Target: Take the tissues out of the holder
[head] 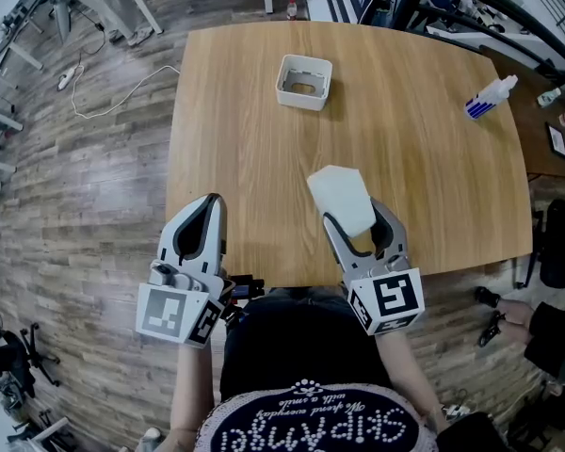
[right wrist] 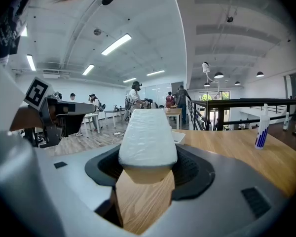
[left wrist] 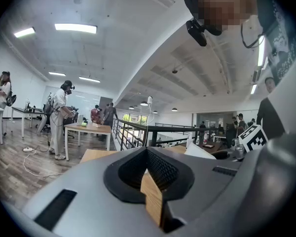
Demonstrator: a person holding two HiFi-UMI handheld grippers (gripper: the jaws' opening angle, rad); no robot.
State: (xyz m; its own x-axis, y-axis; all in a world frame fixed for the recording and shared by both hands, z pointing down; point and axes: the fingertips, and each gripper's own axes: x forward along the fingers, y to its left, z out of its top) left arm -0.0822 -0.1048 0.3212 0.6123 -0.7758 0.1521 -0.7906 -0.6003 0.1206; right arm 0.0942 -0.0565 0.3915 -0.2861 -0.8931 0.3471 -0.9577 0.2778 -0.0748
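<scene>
Right tongs (head: 356,220) grip the tissue pack (right wrist: 148,137) by its near end; it looks light, soft, easily crushed. Left tongs (head: 210,205) clenched, empty.

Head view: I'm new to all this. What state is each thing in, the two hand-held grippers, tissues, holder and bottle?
Left hand-held gripper: shut, nothing in it.
Right hand-held gripper: shut on the tissues.
Tissues: out of the holder, held above the table.
Holder: upright on the table, looks empty.
Bottle: upright on the table.
</scene>
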